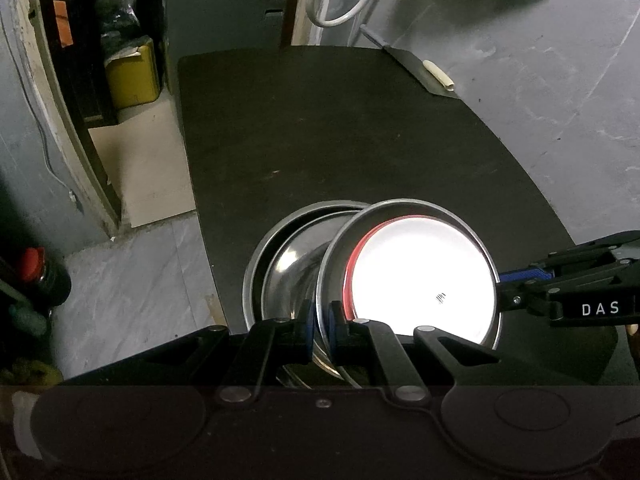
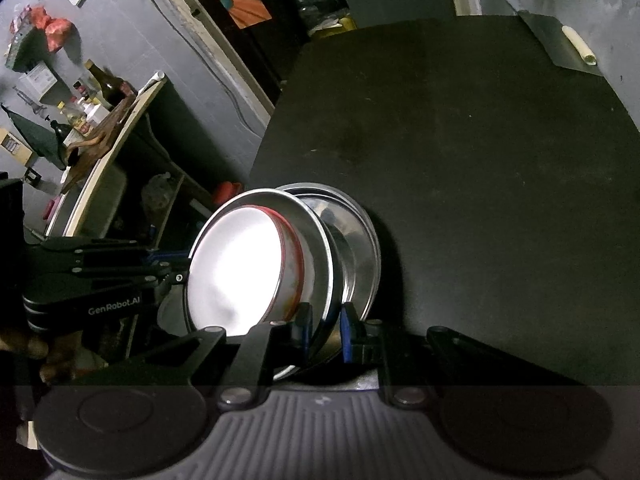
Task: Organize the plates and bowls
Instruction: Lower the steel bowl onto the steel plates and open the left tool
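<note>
- Left wrist view: the left tongs are clenched on the near rim of a steel plate, one blue pad inside the rim and one outside.
- The plate is tilted, leaning over two more steel dishes nested on the dark bench near its front edge; whether it touches them I cannot tell.
- The right tongs are clenched on the plate's opposite rim, so it hangs between both pairs.
- Right wrist view: the plate shows a raised wall and a thin red line inside, with the nested dishes just behind it.
- Judging by the polished metal, the plate is stiff, light and not fragile, but slick; a rim grip can slip or let it swing.
- The rim is the only real handhold; opposite points keep it steady.
</note>
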### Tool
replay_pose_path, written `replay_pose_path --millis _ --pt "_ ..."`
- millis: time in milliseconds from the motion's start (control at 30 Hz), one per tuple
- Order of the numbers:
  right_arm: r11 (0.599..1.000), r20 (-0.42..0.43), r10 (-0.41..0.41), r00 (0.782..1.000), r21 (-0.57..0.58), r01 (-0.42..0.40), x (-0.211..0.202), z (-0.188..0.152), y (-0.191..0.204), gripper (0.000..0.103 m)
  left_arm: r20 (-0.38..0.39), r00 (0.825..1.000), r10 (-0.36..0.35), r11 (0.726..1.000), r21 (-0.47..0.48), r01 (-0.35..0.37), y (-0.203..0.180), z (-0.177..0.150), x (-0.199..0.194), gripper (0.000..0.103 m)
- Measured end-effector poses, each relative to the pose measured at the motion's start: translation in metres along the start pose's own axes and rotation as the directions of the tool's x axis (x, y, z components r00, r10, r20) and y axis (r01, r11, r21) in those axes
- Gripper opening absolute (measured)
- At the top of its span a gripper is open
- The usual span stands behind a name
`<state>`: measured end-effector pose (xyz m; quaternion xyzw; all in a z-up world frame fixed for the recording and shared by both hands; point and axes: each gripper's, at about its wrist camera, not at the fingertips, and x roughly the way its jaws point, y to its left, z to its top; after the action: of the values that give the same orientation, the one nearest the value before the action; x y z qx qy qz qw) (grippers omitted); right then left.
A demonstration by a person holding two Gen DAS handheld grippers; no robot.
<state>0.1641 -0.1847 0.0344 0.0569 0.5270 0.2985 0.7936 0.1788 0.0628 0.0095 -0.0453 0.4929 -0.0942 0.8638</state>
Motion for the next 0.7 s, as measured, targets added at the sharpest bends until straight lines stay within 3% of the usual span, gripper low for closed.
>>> replay_pose_path --millis 700 --pt "1.000 -0.012 -0.003 1.000 0.018 0.003 0.016 0.005 0.003 0.017 -0.029 0.999 0.037 0.999 -0.031 -0.038 0.007 0.004 0.015 0.005"
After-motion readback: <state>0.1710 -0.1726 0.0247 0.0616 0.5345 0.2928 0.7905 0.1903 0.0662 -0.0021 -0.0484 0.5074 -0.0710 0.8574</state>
